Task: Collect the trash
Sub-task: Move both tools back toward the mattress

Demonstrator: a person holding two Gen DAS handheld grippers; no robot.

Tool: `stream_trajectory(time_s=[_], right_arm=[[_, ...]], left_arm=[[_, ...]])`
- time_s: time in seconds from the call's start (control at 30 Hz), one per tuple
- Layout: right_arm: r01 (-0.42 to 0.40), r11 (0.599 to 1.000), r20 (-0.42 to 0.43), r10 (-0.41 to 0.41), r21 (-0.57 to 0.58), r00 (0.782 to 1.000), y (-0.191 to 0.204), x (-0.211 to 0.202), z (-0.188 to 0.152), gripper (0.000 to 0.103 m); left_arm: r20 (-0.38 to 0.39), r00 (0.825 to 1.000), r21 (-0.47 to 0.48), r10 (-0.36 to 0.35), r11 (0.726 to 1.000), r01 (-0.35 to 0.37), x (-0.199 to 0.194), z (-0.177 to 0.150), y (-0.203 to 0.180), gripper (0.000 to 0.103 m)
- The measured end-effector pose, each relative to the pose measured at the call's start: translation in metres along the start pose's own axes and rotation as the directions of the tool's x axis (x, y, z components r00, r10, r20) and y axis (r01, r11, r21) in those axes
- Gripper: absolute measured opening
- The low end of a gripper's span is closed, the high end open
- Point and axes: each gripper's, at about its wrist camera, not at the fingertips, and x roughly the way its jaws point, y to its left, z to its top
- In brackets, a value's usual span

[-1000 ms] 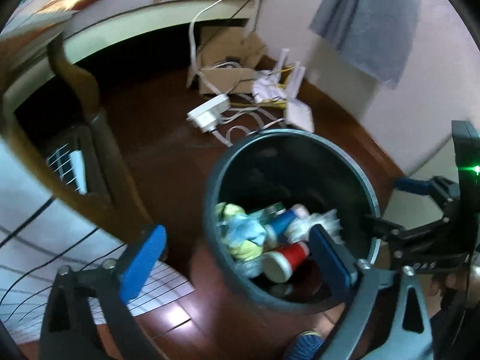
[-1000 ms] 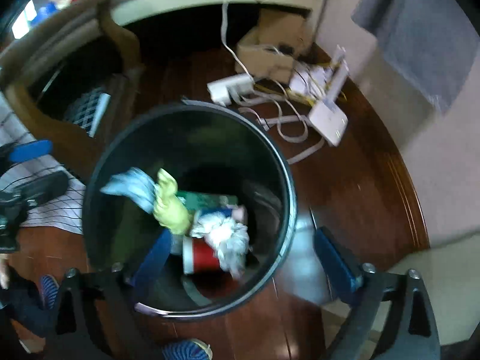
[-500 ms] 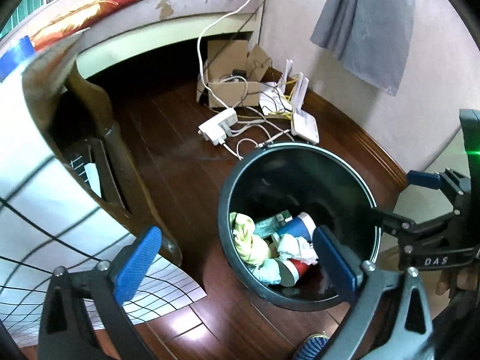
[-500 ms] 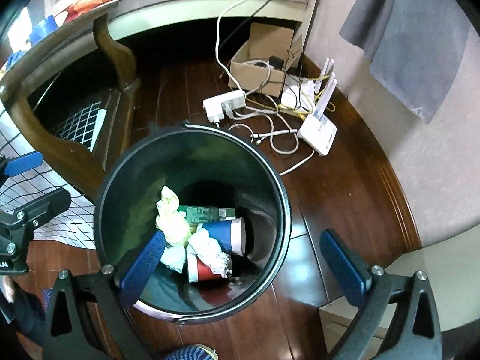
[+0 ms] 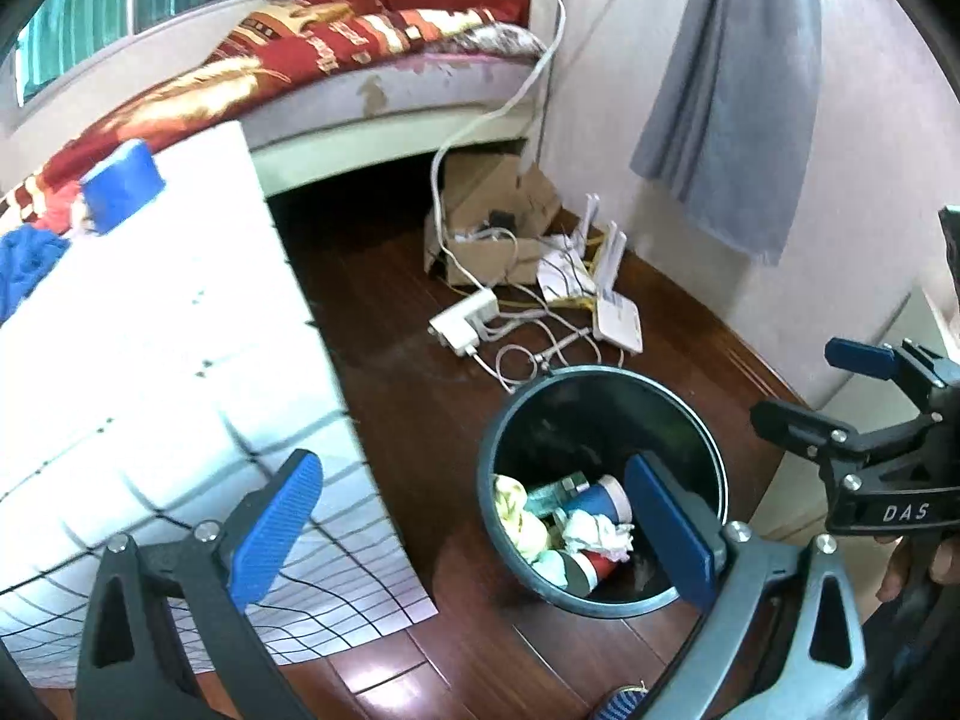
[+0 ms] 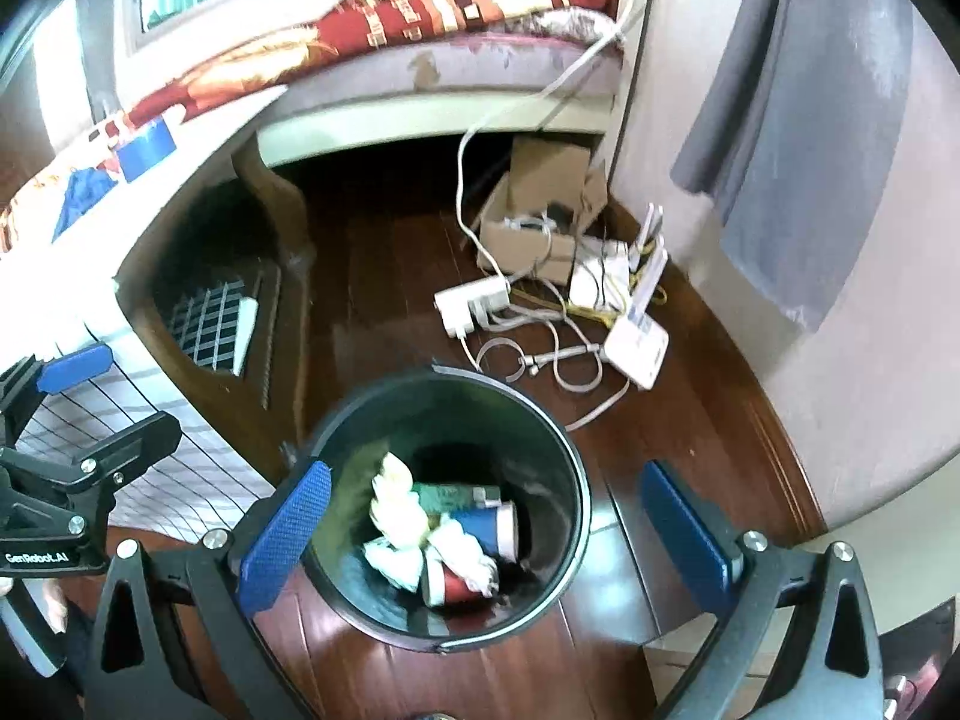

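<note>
While both grippers hang above the floor with nothing in them, the holdings stand as follows.

Bin (image 6: 576, 480): dark, round, upright on the wooden floor (image 6: 384, 276), beside the worktop (image 5: 150, 312). Contents, loose at the bottom: blue cup (image 6: 489, 531) on its side; red cup (image 6: 453, 588) on its side, touching it; crumpled white paper (image 6: 465, 558) across both; yellowish wad (image 6: 396, 504) against the left wall; green packet (image 6: 459, 495) behind the cups. Fill: low, well under the rim.

Left gripper (image 5: 474, 528): fingers (image 5: 276, 522) spread wide, empty, raised over the edge of the worktop and the bin. Right gripper (image 6: 486, 534): fingers (image 6: 684, 531) spread wide, empty, straddling the bin from above; also seen at the right of the left wrist view.

Worktop: white grid-lined cover; a blue roll (image 5: 123, 186) and blue cloth (image 5: 24, 264) at its far end. Whether either counts as trash cannot be told.

Floor beyond the bin: power strip (image 6: 471, 306), router (image 6: 636, 339), cardboard box (image 6: 540, 222) and tangled cables (image 6: 540, 354), well apart from the bin. These read as equipment, not litter.

Status, as judged: several items already binned; no loose trash plainly visible on the floor or the near worktop. Remaining: possibly the far worktop items; otherwise the collection looks close to finished.
</note>
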Motion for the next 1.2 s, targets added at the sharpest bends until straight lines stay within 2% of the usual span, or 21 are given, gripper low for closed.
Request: stream_trajectory(time_s=[0.5, 1.0, 1.2], right_arm=[[-0.079, 0.994, 0.125, 0.088, -0.078, 0.988, 0.067, -0.039, 0.035, 0.103], [-0.178, 0.963, 0.150, 0.210, -0.202, 0.966, 0.143, -0.054, 0.052, 0.103], [-0.206, 0.944, 0.176, 0.256, -0.257, 0.951, 0.175, -0.059, 0.060, 0.103]], left_arm=[[0.090, 0.991, -0.105, 0.102, 0.990, -0.092, -0.053, 0.000, 0.063, 0.101], [0.121, 0.968, -0.222, 0.220, 0.956, -0.189, -0.094, -0.016, 0.129, 0.101], [0.128, 0.957, -0.262, 0.261, 0.940, -0.221, -0.110, -0.022, 0.154, 0.101]])
